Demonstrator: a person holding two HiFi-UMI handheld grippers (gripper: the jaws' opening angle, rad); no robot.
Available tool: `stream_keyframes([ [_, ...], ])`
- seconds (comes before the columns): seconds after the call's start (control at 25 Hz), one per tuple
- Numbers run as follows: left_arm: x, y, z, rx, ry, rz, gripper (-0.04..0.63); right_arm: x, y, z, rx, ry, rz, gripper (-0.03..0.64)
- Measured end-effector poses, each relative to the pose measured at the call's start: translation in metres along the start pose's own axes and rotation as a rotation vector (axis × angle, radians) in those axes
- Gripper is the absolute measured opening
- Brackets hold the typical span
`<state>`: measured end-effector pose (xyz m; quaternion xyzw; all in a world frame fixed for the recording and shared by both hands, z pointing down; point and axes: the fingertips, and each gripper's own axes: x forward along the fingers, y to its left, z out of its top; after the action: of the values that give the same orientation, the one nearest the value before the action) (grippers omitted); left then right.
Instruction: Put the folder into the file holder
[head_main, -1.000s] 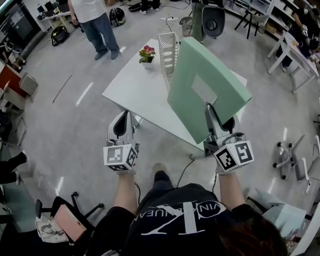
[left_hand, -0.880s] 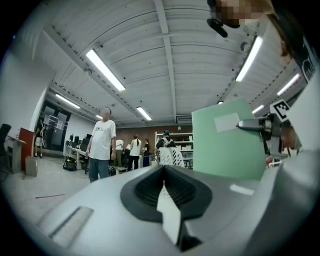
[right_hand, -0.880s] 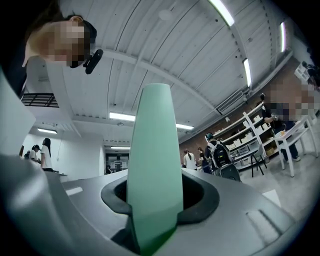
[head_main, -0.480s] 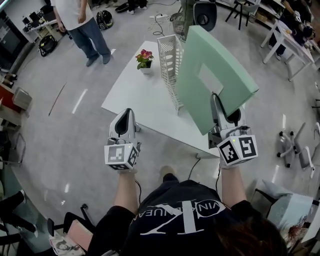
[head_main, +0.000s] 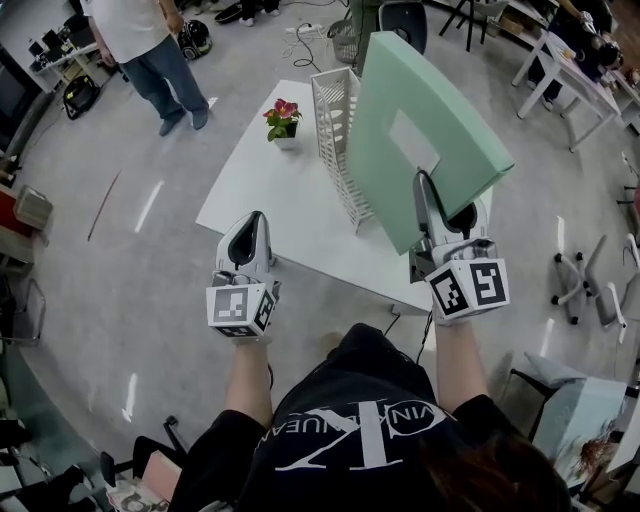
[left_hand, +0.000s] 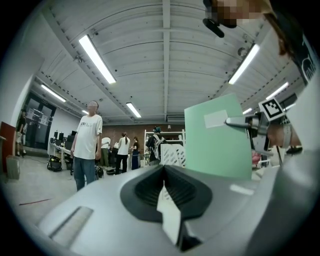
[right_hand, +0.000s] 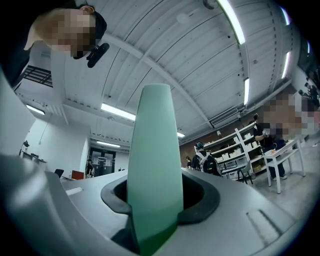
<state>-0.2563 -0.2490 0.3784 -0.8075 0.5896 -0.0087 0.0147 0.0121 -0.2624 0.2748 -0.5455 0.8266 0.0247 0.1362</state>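
**A:** The right gripper (head_main: 424, 195) is clamping the folder (head_main: 420, 110) by its lower edge. Its jaws are standing apart only as far as the thick cover is forcing them.

**B:** And the left gripper (head_main: 248, 235)?

**A:** It is hanging just off the near edge of the table (head_main: 260, 195). Its jaws are seemingly resting together on nothing, though its own view is showing them only edge-on.

**B:** What is changing?

**A:** Over the last second the person is stepping closer. The folder is standing more upright and drawing in beside the white file holder (head_main: 335, 130).

**B:** Meaning?

**A:** The carrying is probably ending and the lining-up beginning. The folder is still hanging in the air over the table's near right corner, not sitting in any slot.

**B:** How is it looking?

**A:** It is showing pale mint green, stiff and thick. A plain white label (head_main: 412, 150) is sitting on its face, and its rounded spine is facing the right gripper's camera.
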Motion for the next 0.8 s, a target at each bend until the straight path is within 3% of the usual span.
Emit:
stream_keyframes([
  [0.8,0.092,0.011,-0.001,-0.01,0.001,-0.02,0.0,0.08,-0.016,-0.019,0.024,-0.07,0.027,0.199],
])
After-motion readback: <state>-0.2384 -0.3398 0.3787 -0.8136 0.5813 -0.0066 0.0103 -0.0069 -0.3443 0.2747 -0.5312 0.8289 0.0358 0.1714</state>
